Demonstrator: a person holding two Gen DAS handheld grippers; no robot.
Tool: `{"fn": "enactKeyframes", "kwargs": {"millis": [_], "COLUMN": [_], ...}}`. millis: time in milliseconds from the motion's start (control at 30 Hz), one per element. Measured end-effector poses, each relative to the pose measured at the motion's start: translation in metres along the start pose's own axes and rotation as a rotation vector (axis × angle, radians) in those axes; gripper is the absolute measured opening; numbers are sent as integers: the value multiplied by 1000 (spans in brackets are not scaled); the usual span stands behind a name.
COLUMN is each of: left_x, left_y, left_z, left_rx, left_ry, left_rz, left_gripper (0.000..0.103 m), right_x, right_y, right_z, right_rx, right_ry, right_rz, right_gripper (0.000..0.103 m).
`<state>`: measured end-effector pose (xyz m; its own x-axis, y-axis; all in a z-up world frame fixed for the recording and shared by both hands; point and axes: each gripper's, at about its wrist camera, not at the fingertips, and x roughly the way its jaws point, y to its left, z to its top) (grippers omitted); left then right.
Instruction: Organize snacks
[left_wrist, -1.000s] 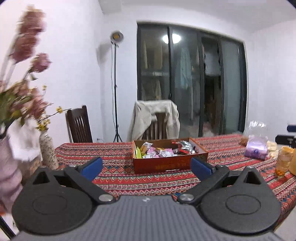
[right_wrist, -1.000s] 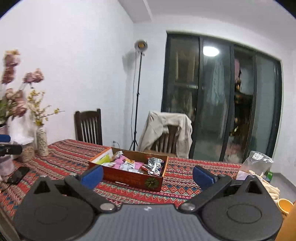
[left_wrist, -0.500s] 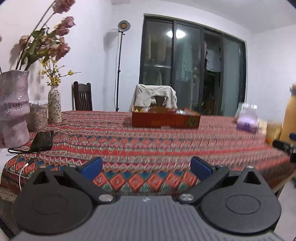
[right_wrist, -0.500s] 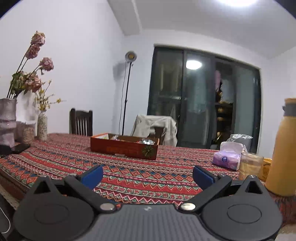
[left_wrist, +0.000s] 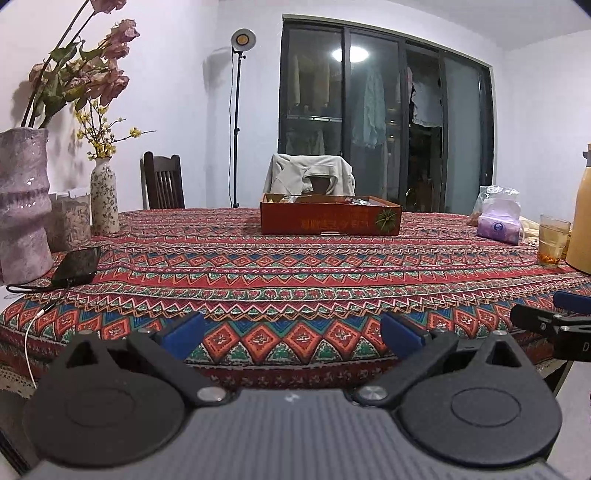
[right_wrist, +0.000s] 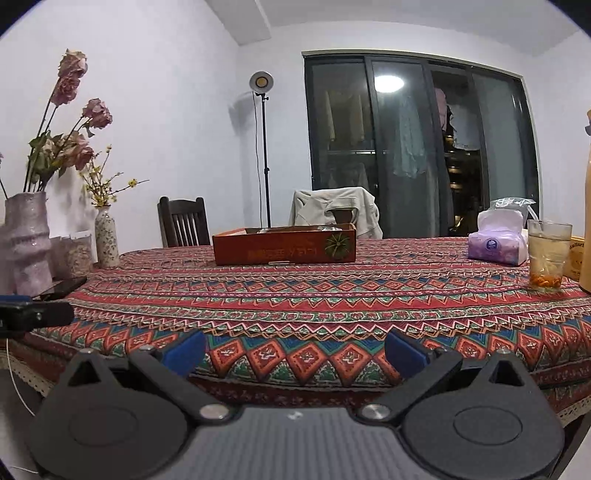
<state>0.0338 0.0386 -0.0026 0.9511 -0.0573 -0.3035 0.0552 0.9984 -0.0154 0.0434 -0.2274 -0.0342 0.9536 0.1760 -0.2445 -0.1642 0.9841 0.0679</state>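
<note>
A red cardboard box (left_wrist: 330, 219) of wrapped snacks stands at the far middle of the patterned tablecloth (left_wrist: 288, 273); it also shows in the right wrist view (right_wrist: 284, 249). Its contents are mostly hidden by its wall. My left gripper (left_wrist: 291, 334) is open and empty, low at the table's near edge. My right gripper (right_wrist: 293, 352) is open and empty, also at the near edge, far from the box. Each gripper shows at the edge of the other's view.
A large pink vase (left_wrist: 22, 199), a small floral vase (left_wrist: 104, 195) and a black phone (left_wrist: 77, 264) with a cable sit at the left. A purple tissue pack (right_wrist: 496, 245), a glass of tea (right_wrist: 546, 264) and a yellow flask (left_wrist: 580, 221) sit at the right. Chairs stand behind the table.
Both grippers have dropped from above the table to its near edge level and pulled back a little. The box's contents have gone out of sight behind its wall.
</note>
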Motion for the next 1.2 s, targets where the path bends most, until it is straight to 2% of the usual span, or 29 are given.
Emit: {"fn": "enactKeyframes", "kwargs": {"millis": [400, 1200], "left_x": [-4, -5], "left_y": [1, 2], "left_z": [2, 2], "left_rx": [1, 3], "left_ry": [-13, -19], "left_rz": [-9, -14], "left_gripper": [103, 103], "right_x": [2, 4], "right_y": [2, -4], "right_z": [12, 11], "right_rx": [4, 48], "right_ry": [-2, 13], "right_rz": [22, 2], "right_gripper": [103, 103]}}
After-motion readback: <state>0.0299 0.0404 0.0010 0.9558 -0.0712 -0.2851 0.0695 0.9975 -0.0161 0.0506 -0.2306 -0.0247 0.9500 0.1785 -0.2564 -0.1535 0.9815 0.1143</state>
